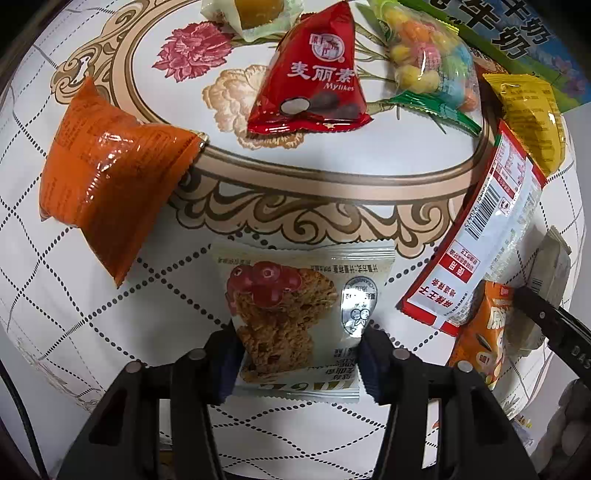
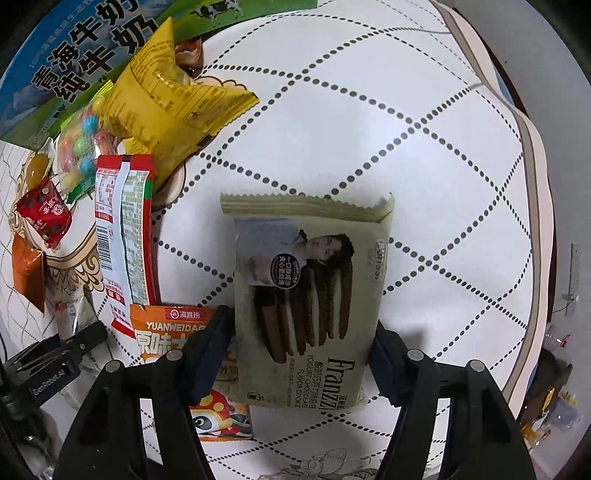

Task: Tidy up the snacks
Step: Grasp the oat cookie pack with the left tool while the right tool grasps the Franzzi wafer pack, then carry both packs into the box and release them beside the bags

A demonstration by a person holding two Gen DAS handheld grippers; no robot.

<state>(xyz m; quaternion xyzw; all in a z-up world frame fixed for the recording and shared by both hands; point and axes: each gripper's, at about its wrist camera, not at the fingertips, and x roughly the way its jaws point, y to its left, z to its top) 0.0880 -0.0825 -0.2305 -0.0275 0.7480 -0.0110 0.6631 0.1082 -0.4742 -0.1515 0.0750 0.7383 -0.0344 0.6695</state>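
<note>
Left gripper points straight down, jaws closed in on the sides of one oat cookie packet. The pads touch both edges of the wrapper. The packet lies flat on the tablecloth, long axis running away from the camera, print upside down from here, cranberry picture at the far end.

Right gripper also points down, jaws narrowed onto one beige biscuit packet, both pads against its long sides. Long axis runs away from the camera, zigzag seal at the far end. Readable: "Franzzi", "YOGURT CHOCOLATE FLAVOR COOKIE". It lies flat on the cloth, just beside an orange pouch marked "YUANWEIDA…"; the left pad sits over that pouch's edge.

Loose on the table, left view, one of each:
- orange packet, left
- red triangular packet, "Mylikes"
- clear bag of coloured candy balls
- yellow packet
- long red-and-white packet with barcode, lying diagonally, right
- clear-wrapped yellow sweet, top edge

Blue-green milk carton at the far side, Chinese lettering.
</note>
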